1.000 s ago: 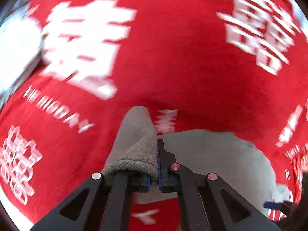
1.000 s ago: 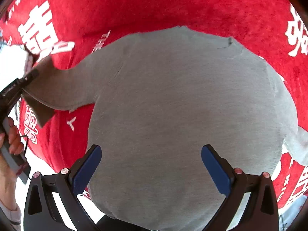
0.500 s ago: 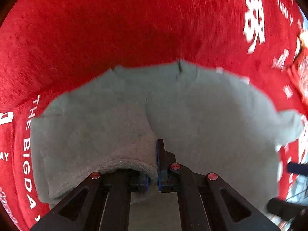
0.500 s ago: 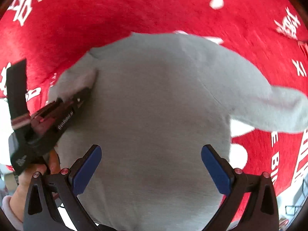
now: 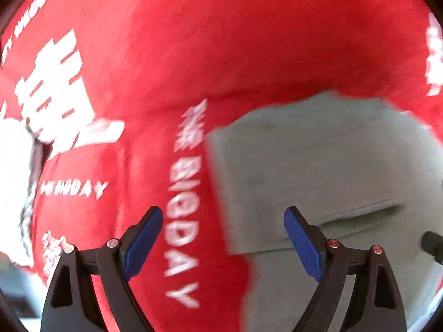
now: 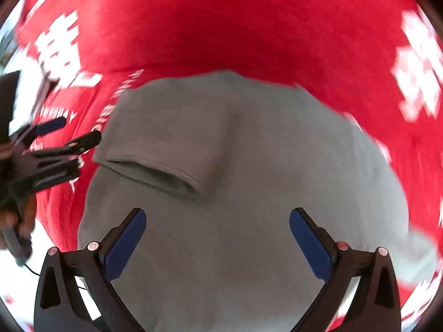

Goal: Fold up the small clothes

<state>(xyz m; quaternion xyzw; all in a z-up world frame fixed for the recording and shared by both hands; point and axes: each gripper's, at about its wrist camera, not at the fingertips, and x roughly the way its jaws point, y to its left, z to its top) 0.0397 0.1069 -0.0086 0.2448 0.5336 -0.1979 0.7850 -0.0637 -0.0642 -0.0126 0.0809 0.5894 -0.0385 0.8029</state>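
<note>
Right wrist view shows the grey shirt [image 6: 249,193] flat on the red cloth [image 6: 221,22], its left sleeve [image 6: 160,149] folded inward. My left tool [image 5: 221,238] has just been opening, nothing between its pads; my right tool [image 6: 217,242] gapes empty. Next, I'd mirror that fold with the right sleeve.

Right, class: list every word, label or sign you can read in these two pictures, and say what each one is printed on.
"BIGDAY": white letters on the red cloth, running lengthwise beside the grey garment.
A second small white line on the cloth, left: seems to end in "DAY", the rest too blurred to read.
Large white characters on the cloth: too blurred to read.
Grey garment: no print visible.
Left gripper: its lettering is unreadable.
</note>
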